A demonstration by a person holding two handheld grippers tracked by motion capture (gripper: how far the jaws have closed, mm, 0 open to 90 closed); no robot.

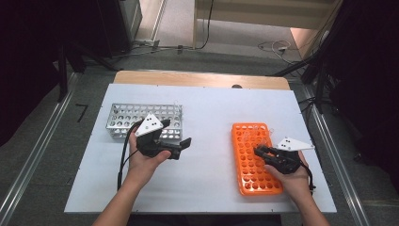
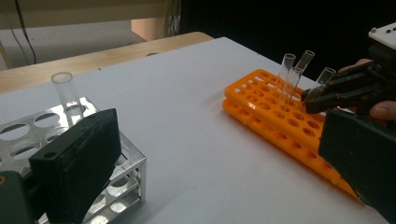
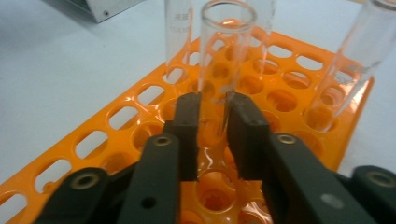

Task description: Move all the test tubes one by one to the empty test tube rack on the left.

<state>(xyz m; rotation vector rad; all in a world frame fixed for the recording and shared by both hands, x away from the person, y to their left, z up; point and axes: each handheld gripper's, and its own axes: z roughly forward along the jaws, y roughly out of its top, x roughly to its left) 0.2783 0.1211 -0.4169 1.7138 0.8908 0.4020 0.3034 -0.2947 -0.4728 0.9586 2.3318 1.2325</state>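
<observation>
White surface (image 1: 207, 117) carries both racks. The right gripper (image 3: 212, 114) has its jaws closed on a clear glass test tube (image 3: 219, 60) standing in the orange plastic rack (image 3: 116, 121); lifting straight up along its hole should avoid neighbouring tubes. The left gripper (image 2: 210, 158) waits wide open, empty, beside the metal rack (image 2: 126, 163).

A wide bare stretch of white table (image 1: 207, 117) lies open between the metal rack (image 1: 141, 117) and the orange rack (image 1: 254, 160), while upright glass tubes (image 2: 292, 77) crowd the orange rack's far end around the right gripper (image 1: 258, 150).
</observation>
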